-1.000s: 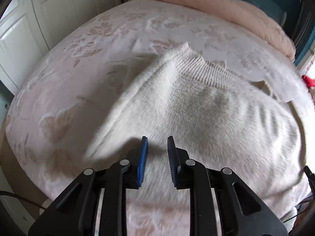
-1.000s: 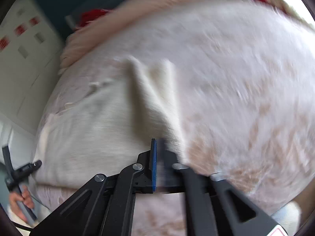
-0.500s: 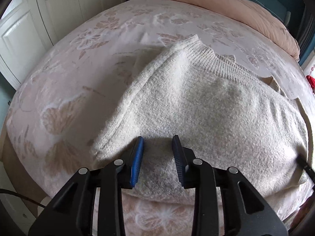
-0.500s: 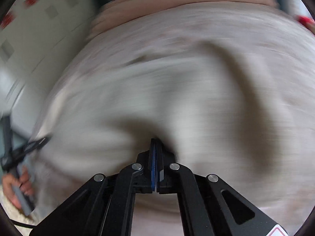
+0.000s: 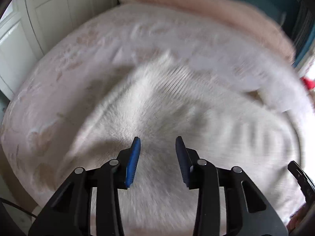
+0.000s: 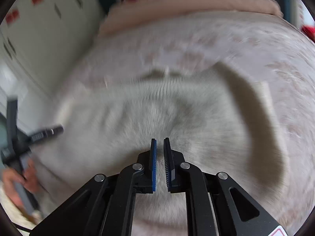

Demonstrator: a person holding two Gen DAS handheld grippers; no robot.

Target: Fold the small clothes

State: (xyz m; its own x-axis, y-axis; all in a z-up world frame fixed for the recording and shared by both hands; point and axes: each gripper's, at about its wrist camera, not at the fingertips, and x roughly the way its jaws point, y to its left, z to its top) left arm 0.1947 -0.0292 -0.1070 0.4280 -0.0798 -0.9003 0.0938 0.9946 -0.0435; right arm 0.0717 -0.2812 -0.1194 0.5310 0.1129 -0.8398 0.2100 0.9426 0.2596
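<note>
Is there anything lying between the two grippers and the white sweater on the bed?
Nothing visible. The white sweater lies bare on the bedspread, with nothing on top. The left gripper, jaws opening, and the right gripper, jaws parting slightly, both point straight at its knit, nothing between them.
</note>
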